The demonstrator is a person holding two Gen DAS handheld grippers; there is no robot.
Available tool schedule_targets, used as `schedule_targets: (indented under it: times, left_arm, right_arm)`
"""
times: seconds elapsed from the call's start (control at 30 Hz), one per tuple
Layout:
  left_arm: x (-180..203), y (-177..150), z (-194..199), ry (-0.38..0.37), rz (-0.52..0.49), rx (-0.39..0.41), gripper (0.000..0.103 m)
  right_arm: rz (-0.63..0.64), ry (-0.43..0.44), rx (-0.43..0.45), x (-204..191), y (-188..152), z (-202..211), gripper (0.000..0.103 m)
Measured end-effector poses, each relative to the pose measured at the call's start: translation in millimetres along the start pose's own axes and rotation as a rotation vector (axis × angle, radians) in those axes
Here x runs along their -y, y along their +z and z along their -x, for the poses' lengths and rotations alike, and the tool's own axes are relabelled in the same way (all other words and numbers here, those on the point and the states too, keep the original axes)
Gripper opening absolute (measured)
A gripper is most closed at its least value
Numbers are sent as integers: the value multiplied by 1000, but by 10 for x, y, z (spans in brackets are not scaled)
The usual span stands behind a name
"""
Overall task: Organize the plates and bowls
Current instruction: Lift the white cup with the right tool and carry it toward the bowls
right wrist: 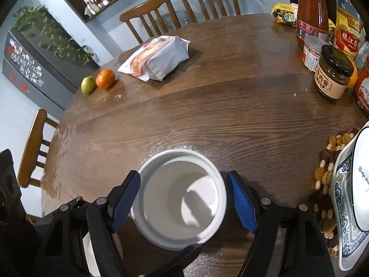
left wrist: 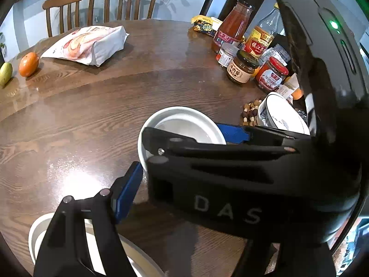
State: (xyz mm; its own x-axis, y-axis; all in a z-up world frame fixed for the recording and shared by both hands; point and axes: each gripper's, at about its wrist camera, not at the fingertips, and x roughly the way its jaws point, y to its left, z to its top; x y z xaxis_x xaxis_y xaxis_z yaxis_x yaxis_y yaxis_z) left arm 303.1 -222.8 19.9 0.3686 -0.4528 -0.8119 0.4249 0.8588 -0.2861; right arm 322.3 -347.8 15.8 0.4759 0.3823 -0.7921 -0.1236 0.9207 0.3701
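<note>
A plain white bowl point(right wrist: 180, 198) sits upright on the brown wooden table point(right wrist: 207, 106). My right gripper point(right wrist: 184, 204) is open, with one blue pad on each side of the bowl and a small gap at each. In the left wrist view the same bowl point(left wrist: 182, 124) shows behind the right gripper's black body point(left wrist: 230, 173). My left gripper's one visible blue pad point(left wrist: 126, 194) hovers above a white plate point(left wrist: 133, 258) at the near edge; its other finger is hidden. A blue-patterned plate with a blue-rimmed bowl point(right wrist: 355, 196) stands at the right.
Sauce jars and bottles point(right wrist: 332, 53) crowd the right side. Loose nuts and beans point(right wrist: 327, 173) lie beside the patterned plate. A white food bag point(right wrist: 156, 57), an orange point(right wrist: 105, 78) and a green pear point(right wrist: 88, 85) sit at the far left. Wooden chairs ring the table.
</note>
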Motion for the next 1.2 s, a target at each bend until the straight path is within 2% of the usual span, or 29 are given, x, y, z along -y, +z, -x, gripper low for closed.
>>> schedule_targets:
  times: [0.1, 0.43, 0.5, 0.57, 1.2]
  left_arm:
    - [-9, 3, -16, -10, 7, -3, 73]
    - [-16, 7, -37, -20, 4, -1, 73]
    - [-24, 6, -35, -21, 5, 1, 73]
    - [-25, 4, -37, -20, 5, 0, 73]
    - [-55, -43, 73, -27, 35, -40, 71]
  right_arm:
    - [12, -29, -1, -14, -6, -12, 70]
    - [-4, -27, 11, 10, -19, -7, 69]
    - [-9, -48, 12, 9, -21, 1, 63]
    - [-14, -53, 15, 14, -22, 6, 61]
    - [-17, -47, 22, -61, -57, 69, 58]
